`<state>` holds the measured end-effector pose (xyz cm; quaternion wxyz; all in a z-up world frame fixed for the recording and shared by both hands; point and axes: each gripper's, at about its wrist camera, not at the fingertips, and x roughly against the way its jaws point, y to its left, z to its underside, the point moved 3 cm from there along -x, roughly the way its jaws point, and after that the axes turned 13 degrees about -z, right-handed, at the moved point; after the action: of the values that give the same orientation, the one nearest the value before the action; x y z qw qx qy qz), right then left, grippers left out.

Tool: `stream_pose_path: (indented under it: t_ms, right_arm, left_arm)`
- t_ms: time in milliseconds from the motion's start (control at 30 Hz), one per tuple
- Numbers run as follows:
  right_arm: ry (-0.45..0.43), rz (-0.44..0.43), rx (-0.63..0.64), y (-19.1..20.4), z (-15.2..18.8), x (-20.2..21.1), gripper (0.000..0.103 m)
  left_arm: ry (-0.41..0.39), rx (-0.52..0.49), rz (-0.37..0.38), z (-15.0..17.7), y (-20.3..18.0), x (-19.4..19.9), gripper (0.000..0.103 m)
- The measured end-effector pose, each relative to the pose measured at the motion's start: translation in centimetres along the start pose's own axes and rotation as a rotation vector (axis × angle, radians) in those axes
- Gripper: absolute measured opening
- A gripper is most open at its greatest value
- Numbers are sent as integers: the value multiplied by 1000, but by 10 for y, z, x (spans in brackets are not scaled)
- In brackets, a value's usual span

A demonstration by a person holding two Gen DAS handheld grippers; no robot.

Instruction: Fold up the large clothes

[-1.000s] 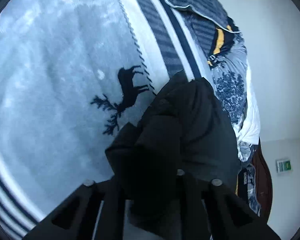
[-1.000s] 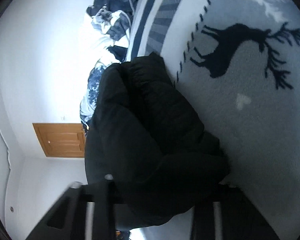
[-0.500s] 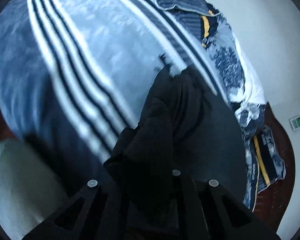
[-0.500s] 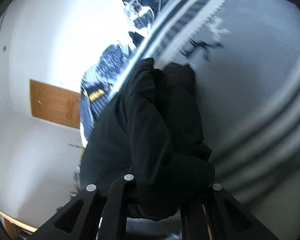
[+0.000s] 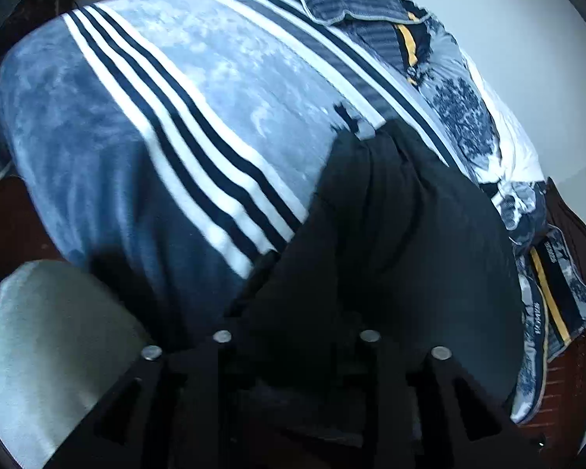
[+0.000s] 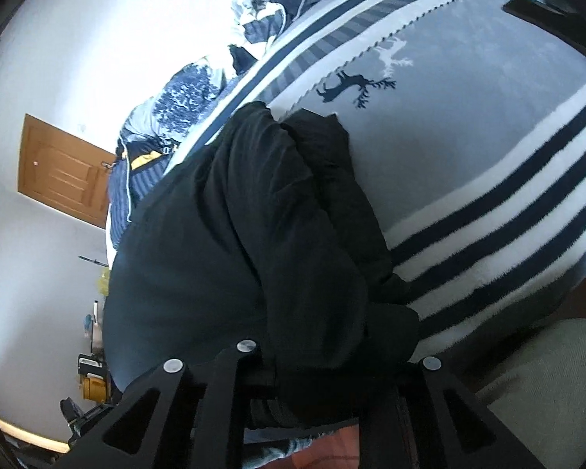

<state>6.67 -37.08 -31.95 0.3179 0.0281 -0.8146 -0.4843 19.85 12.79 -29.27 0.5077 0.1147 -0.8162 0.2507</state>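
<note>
Left wrist view: the left gripper (image 5: 293, 355) is pointing steeply down, jaws just widening, soft black garment (image 5: 390, 242) bunched between them on the plush striped blanket (image 5: 156, 125).

Right wrist view: the right gripper (image 6: 328, 367) is angling down, jaws just widening, garment folds still filling the gap.

Home bedroom, bed with reindeer blanket (image 6: 468, 125), rumpled duvet (image 5: 465, 105), wooden door (image 6: 64, 179)

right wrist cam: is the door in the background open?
No, the wooden door on the white wall sits closed flat in its frame, well behind the black garment on the blanket.
</note>
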Motion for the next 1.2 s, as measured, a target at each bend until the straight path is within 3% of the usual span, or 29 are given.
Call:
stream_pose_path:
  t_ms: [133,267,300,333,467,600,900,1200]
  right_arm:
    - [-3,6,-53,-4,-3,7,29]
    - [-20,56,-6,5,-1,20,41]
    - [-27,76,5,7,2,25,60]
    - [-42,81,17,8,5,30,71]
    - [-46,81,36,13,15,47,71]
    - [-68,82,81,27,16,69,71]
    - [-153,45,270,97,14,126,73]
    - [-148,18,352,152,12,140,75]
  left_arm:
    - [-78,-18,-39,-2,3,21,42]
    - [-193,-55,-82,-2,-2,52,53]
    - [-235,-76,-89,-1,-6,63,53]
    - [-256,-90,-95,0,-8,69,54]
    - [-356,-176,-138,9,-28,101,58]
    - [-399,-234,-110,23,-43,129,61]
    - [-516,-347,-133,49,-77,187,76]
    - [-535,-376,-102,49,-96,214,79]
